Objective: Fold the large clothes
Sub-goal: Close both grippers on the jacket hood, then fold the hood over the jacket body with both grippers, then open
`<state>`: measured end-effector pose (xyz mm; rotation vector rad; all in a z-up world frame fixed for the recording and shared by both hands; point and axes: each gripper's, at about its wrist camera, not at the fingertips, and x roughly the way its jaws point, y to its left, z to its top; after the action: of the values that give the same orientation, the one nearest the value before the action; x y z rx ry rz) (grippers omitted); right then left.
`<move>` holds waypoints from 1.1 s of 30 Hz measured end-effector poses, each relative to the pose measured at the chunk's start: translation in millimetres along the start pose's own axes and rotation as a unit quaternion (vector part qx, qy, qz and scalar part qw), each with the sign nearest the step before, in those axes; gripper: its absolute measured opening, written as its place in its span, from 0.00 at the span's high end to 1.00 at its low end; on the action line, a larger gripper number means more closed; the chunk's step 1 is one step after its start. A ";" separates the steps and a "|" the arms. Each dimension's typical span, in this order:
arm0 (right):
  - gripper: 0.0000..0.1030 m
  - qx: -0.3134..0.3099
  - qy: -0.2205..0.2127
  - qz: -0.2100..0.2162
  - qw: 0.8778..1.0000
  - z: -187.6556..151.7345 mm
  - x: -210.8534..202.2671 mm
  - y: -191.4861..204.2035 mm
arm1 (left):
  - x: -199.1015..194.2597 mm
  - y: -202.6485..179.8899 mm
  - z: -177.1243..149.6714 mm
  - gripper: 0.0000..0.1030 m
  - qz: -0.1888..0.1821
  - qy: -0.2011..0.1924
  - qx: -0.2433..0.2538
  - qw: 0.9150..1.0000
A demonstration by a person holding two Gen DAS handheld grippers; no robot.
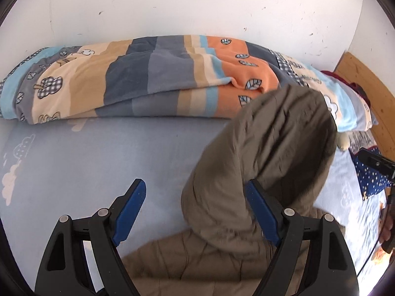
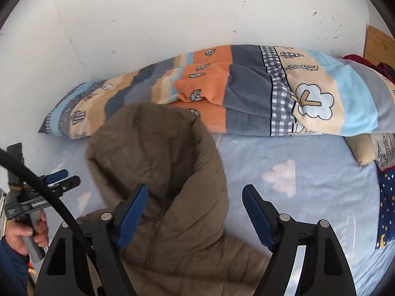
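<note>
Jacket (image 1: 259, 162): olive-brown, quilted, padded fabric with stitched channels. It lies on the sheet (image 1: 98, 167), hood (image 2: 153, 153) toward the quilt (image 1: 153, 79). The hood is a rounded, puffy dome with soft creases; a zip line runs down below it in the right wrist view.

Left gripper (image 1: 195, 209): jaws wide apart, nothing clamped. Black frame, blue flat pads. The right pad overlaps the jacket in the picture at 4 o'clock; contact cannot be told. The left pad stands over bare sheet.

Right gripper (image 2: 195, 212): jaws wide apart, nothing clamped. The jacket collar sits between and beneath the pads, at 6 to 9 o'clock.

Sheet: pale blue, smooth, with faint cloud prints. Quilt: fleecy, striped orange, tan, grey and light blue, folded into a long roll against the white wall (image 1: 197, 5) at 12 o'clock.

Left hand (image 2: 27, 234) grips a grey handle at 8 o'clock in the right wrist view.
</note>
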<state>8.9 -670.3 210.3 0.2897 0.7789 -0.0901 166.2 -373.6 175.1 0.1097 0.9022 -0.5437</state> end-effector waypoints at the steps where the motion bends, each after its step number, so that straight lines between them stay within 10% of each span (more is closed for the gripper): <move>1: 0.20 -0.001 -0.001 -0.001 1.000 4.1 4.9 -2.1 | 3.2 0.6 4.4 0.20 -0.002 0.000 0.002 1.000; 17: 0.27 -0.040 0.010 -0.011 0.999 37.9 78.2 -0.9 | 50.4 -27.1 38.9 0.20 -0.024 -0.026 0.051 0.998; 19: 0.69 -0.046 0.016 -0.008 0.999 33.9 84.9 0.1 | 59.0 -32.1 36.8 0.44 -0.021 -0.014 0.047 0.999; 20: 0.80 -0.048 0.016 -0.017 0.999 31.8 86.3 0.0 | 62.3 -34.7 34.4 0.75 -0.023 -0.005 0.052 0.998; 21: 0.81 -0.050 0.013 -0.030 0.998 28.6 85.8 -0.1 | 63.5 -35.6 31.9 0.83 -0.022 -0.001 0.055 0.998; 33: 0.85 -0.043 -0.032 0.021 0.998 -13.6 -15.2 11.6 | -45.2 -31.8 -18.5 0.83 -0.060 -0.037 0.073 0.995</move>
<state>-9.0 -655.7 214.4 0.2208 0.7099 -0.0254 114.9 -377.0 202.5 0.1676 0.7996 -0.7204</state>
